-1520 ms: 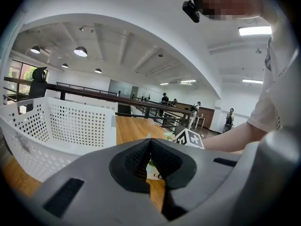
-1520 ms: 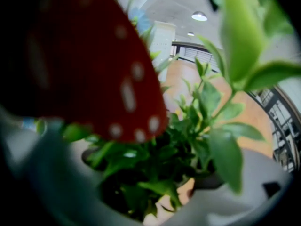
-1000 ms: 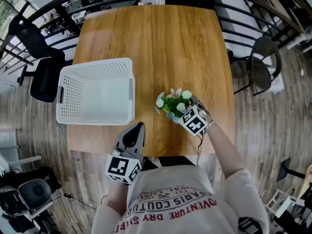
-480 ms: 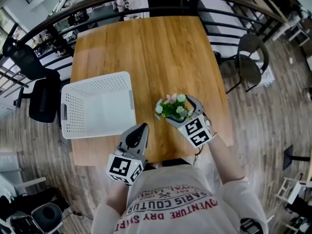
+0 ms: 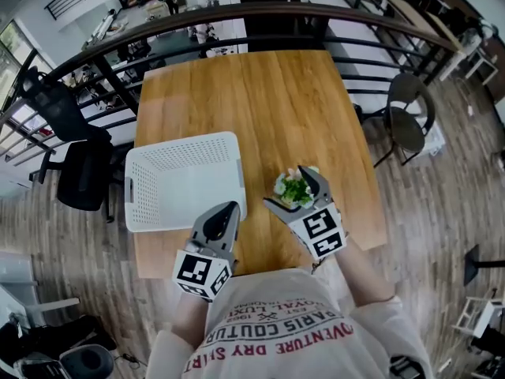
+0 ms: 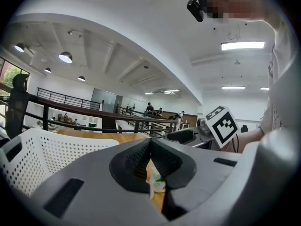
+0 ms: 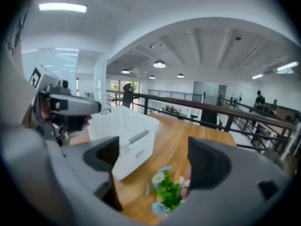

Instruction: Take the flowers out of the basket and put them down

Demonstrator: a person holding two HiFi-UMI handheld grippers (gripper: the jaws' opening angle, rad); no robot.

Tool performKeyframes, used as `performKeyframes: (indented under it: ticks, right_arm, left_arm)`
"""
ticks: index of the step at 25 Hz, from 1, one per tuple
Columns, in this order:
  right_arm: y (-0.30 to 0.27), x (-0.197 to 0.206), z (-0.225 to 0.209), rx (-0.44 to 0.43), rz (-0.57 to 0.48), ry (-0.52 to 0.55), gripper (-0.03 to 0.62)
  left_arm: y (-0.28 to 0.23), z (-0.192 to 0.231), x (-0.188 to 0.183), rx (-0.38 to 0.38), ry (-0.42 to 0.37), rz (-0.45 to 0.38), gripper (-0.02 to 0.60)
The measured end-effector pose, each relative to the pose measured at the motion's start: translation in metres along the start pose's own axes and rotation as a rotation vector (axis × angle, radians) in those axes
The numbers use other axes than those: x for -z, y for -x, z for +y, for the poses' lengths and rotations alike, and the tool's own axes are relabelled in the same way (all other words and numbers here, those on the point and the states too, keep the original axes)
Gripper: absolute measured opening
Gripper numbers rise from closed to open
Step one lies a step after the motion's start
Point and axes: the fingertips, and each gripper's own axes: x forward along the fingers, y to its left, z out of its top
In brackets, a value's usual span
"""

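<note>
The flowers (image 5: 297, 188) are outside the basket (image 5: 183, 144), low on the table (image 5: 268, 93) just to the right of the basket's right wall and near its front corner. The basket itself looks empty. The right gripper (image 5: 290, 188) has its 2 jaws spread wide with the small bunch between them; in the right gripper view the flowers (image 7: 168, 192) sit in the gap, close to the right-hand jaw, and I cannot tell whether they touch it. Neither jaw is pressing on them, so I read this as the release at the end of the put-down.

The left gripper (image 5: 226, 210) hovers just in front of the basket's front right corner, its jaws pressed together on nothing.

Next, the right gripper should draw straight back, away from the basket, keeping the jaws wide so no petal or stem is dragged. If the bunch is top-heavy, a brush from either jaw could tip it over.
</note>
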Motion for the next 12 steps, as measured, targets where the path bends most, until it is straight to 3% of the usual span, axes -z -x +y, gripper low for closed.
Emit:
performKeyframes:
  ticks: [4,5,6,7,12]
  right_arm:
    - [-0.008,-0.024,0.026,-0.003,-0.063,-0.021,0.45]
    - [-0.007,-0.029,0.025,0.042,-0.085,-0.033,0.362]
    - [-0.006,-0.033,0.023,0.098,-0.107,-0.044,0.16]
    - [-0.006,-0.036,0.021,0.142,-0.123,-0.052,0.061]
    - [-0.012,-0.048,0.027,0.169,-0.143,-0.067,0.048]
  left_arm:
    - [0.016,0.025,-0.014,-0.036,-0.01,-0.029,0.023]
    - [0.02,0.03,-0.015,-0.042,-0.014,-0.032,0.023]
    - [0.023,0.034,-0.017,-0.049,-0.016,-0.036,0.023]
    - [0.026,0.039,-0.017,-0.054,-0.017,-0.04,0.023]
    - [0.038,0.057,-0.021,-0.081,-0.013,-0.053,0.023]
